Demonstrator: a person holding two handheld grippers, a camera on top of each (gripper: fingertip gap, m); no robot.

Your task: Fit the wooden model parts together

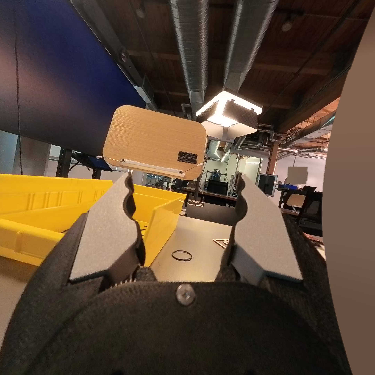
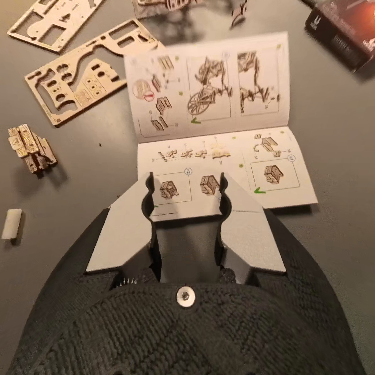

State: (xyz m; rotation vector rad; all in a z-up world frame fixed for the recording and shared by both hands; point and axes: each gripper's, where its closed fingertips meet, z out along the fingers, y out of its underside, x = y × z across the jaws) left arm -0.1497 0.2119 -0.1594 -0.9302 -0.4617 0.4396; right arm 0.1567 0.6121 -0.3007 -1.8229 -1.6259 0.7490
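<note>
In the right wrist view a small assembled wooden block lies on the grey table at the left. Two punched-out wooden part sheets lie beyond it. A partly built wooden model shows blurred at the top edge. My right gripper is open and empty, hovering over the open instruction booklet. My left gripper is open and empty, tilted up toward the room; only a corner of a wooden sheet shows by its right finger.
A small white block lies at the left and a dark box at the top right. In the left wrist view a yellow bin stands at the left, a black rubber band lies on the table, and a wooden board on a stand rises ahead. The left gripper's tips are roughly 55 cm from the right gripper's. To the small assembled wooden block: right tips about 11 cm, left tips about 35 cm.
</note>
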